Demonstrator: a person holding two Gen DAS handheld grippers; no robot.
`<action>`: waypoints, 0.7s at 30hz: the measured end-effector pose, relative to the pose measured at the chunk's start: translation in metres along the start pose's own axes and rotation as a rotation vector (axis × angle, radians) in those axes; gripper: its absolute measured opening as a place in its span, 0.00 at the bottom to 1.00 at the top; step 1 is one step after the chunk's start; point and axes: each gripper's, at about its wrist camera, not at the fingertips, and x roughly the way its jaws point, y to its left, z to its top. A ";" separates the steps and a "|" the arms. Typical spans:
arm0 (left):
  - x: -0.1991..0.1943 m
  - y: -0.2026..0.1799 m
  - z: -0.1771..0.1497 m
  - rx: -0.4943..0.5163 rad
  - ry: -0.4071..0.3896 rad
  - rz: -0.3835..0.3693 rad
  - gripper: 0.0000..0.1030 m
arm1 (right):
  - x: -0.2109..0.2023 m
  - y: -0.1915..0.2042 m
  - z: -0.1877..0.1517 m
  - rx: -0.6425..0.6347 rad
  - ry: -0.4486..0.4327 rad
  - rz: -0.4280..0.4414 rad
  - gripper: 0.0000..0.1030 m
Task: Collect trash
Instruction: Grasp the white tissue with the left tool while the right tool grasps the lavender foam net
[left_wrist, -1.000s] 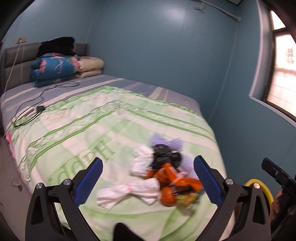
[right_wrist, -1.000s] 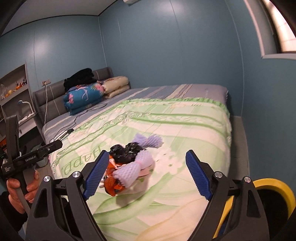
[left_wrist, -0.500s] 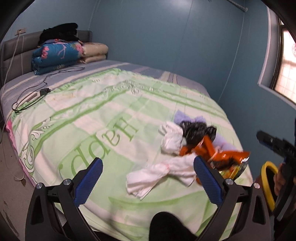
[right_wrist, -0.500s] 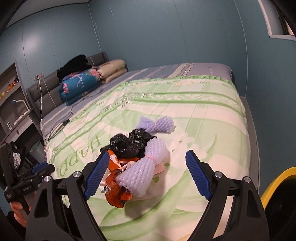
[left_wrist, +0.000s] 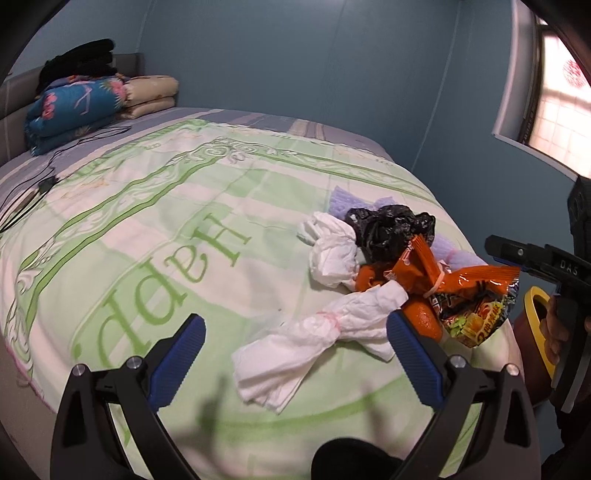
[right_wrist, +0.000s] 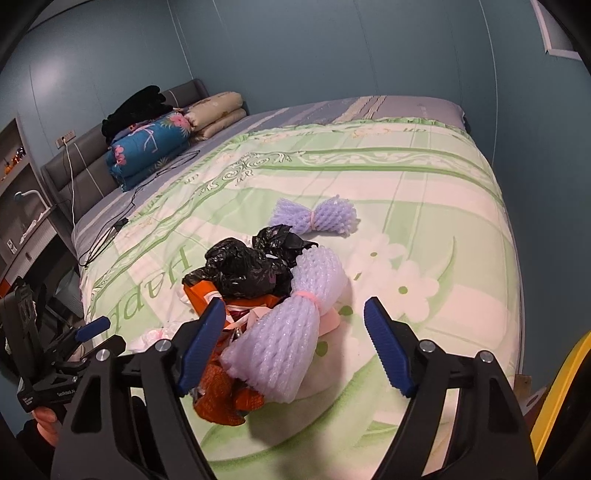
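A trash pile lies near the foot of the bed. In the left wrist view a white tied paper bundle (left_wrist: 317, 339) lies between the fingers of my left gripper (left_wrist: 295, 328), which is open and touches nothing. Behind it are a crumpled white wad (left_wrist: 332, 247), a black bag (left_wrist: 391, 229) and an orange snack wrapper (left_wrist: 476, 295). In the right wrist view my right gripper (right_wrist: 295, 325) has its jaws closing around a lilac foam net (right_wrist: 291, 332), with the pads apart from it. A second foam net (right_wrist: 317, 216) lies farther back.
A yellow-rimmed bin (left_wrist: 537, 317) stands beside the bed's foot, also seen as the yellow bin (right_wrist: 565, 387). Folded blankets (left_wrist: 81, 107) and a black cable (left_wrist: 37, 184) lie at the head end. The green bedcover (left_wrist: 147, 221) spreads to the left.
Both grippers have come down and closer to the pile, which now looks larger. The white bundle now lies between the left fingers. The right jaws have narrowed slightly.
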 end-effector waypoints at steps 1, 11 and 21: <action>0.005 -0.001 0.001 0.008 0.008 -0.007 0.92 | 0.004 -0.001 0.000 0.006 0.011 -0.003 0.72; 0.036 -0.011 -0.005 0.033 0.072 -0.061 0.78 | 0.026 -0.003 -0.002 0.025 0.087 0.014 0.60; 0.049 -0.021 -0.008 0.083 0.115 -0.089 0.44 | 0.034 -0.004 -0.004 0.048 0.135 0.031 0.44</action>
